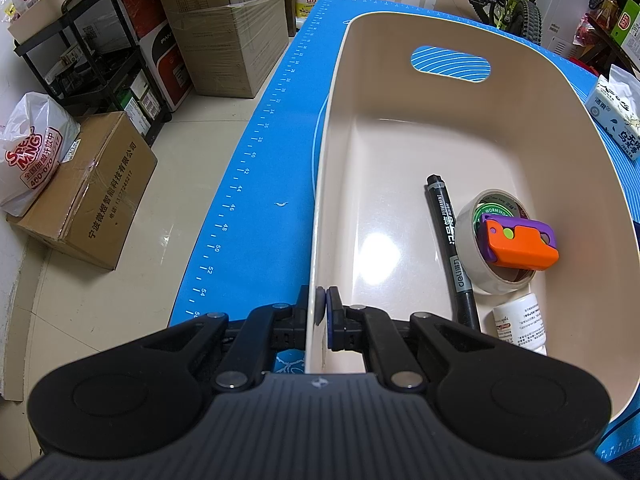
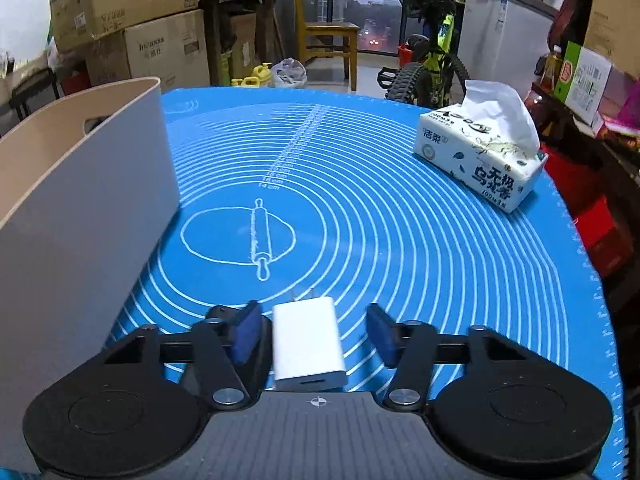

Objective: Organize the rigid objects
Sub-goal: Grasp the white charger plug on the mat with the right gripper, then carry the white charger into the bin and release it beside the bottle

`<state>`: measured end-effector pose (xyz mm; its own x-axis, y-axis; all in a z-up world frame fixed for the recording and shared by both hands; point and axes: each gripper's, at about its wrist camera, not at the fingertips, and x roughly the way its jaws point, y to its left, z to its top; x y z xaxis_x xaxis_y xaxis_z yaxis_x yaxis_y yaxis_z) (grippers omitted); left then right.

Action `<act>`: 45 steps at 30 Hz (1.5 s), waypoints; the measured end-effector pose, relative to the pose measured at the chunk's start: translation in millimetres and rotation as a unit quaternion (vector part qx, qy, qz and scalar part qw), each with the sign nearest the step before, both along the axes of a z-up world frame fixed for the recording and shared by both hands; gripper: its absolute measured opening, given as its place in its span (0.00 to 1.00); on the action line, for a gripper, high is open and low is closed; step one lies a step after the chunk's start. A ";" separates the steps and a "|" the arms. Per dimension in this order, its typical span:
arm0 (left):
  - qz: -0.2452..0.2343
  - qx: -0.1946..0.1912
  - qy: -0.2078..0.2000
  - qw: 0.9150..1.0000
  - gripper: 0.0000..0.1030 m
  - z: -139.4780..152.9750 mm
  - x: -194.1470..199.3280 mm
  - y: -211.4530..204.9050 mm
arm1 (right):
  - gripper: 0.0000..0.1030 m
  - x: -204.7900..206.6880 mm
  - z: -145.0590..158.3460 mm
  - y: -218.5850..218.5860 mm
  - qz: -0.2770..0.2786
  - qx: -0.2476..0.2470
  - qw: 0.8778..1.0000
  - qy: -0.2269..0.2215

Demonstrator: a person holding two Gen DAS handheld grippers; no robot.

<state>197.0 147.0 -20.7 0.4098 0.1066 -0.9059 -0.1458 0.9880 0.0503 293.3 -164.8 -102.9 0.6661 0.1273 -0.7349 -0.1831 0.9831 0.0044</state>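
Observation:
A beige plastic basket (image 1: 336, 128) stands on the blue mat. My left gripper (image 1: 322, 312) is shut on the basket's near left wall, one finger outside and one inside. In the basket lie a black marker (image 1: 446, 236), a tape roll (image 1: 470, 224) with an orange and purple utility knife (image 1: 520, 246) on it, and a small white bottle (image 1: 520, 322). In the right wrist view the basket (image 2: 80, 200) is at the left. My right gripper (image 2: 310, 334) is open around a white charger plug (image 2: 306, 340) that lies on the mat between the fingers.
A tissue pack (image 2: 480, 156) sits on the far right of the blue mat (image 2: 360, 208); it also shows in the left wrist view (image 1: 618, 120). Cardboard boxes (image 1: 92, 192), a black shelf and bags stand on the floor to the left. A bicycle (image 2: 432, 64) stands behind the table.

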 end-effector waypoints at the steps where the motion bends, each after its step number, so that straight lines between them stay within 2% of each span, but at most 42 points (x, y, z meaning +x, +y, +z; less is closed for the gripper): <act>1: 0.000 0.000 0.000 1.000 0.08 0.0 0.0 -0.1 | 0.41 0.9 -0.6 -0.2 -0.003 0.000 1.000 0.004; 13: 0.000 0.000 0.000 1.000 0.08 0.0 0.0 -0.2 | 0.41 -7.1 1.9 -9.3 -0.034 0.000 0.999 -0.003; 28: 0.001 0.002 0.001 1.000 0.08 0.3 0.6 0.3 | 0.41 -24.2 42.5 -16.5 -0.041 0.034 0.997 -0.056; 39: 0.001 -0.001 0.000 1.000 0.08 0.1 0.7 -0.7 | 0.41 -39.8 99.2 36.0 0.022 0.059 0.992 -0.107; 45: 0.001 0.002 0.000 1.000 0.08 -0.7 0.9 -2.1 | 0.41 -42.3 116.6 82.5 0.079 0.071 0.988 -0.112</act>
